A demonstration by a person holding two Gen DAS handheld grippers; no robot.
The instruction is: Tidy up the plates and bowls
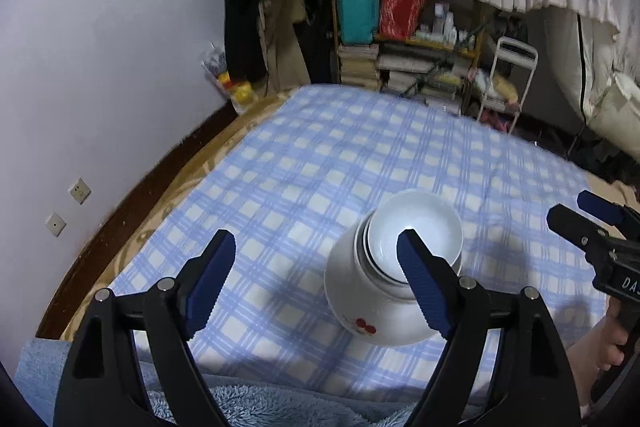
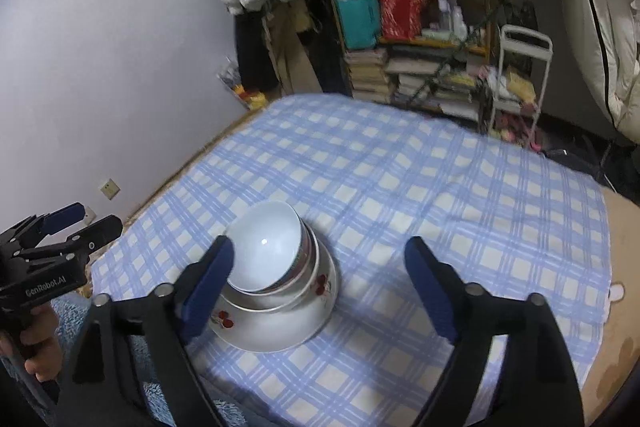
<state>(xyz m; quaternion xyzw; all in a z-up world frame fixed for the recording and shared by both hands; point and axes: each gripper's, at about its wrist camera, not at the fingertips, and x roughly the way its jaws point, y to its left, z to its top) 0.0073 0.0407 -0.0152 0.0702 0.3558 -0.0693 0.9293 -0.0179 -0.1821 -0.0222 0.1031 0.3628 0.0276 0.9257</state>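
Observation:
A stack of white bowls [image 1: 384, 287] stands on the blue checked cloth [image 1: 320, 163]; the big bottom bowl has red cherry prints, and a plain white bowl [image 1: 416, 231] sits on top. The stack also shows in the right wrist view [image 2: 280, 291], its top bowl [image 2: 266, 247] tilted. My left gripper [image 1: 316, 279] is open and empty, above the stack's near left side. My right gripper [image 2: 320, 283] is open and empty, with the stack by its left finger. Each gripper shows in the other's view: the right gripper [image 1: 588, 215] and the left gripper [image 2: 80, 219].
The cloth covers a bed; a fuzzy blue blanket [image 1: 260, 407] lies at its near edge. A lilac wall [image 1: 100, 67] runs along the left. A cluttered wooden shelf [image 1: 400, 27], hanging clothes and a white folding chair [image 1: 508, 79] stand beyond the far edge.

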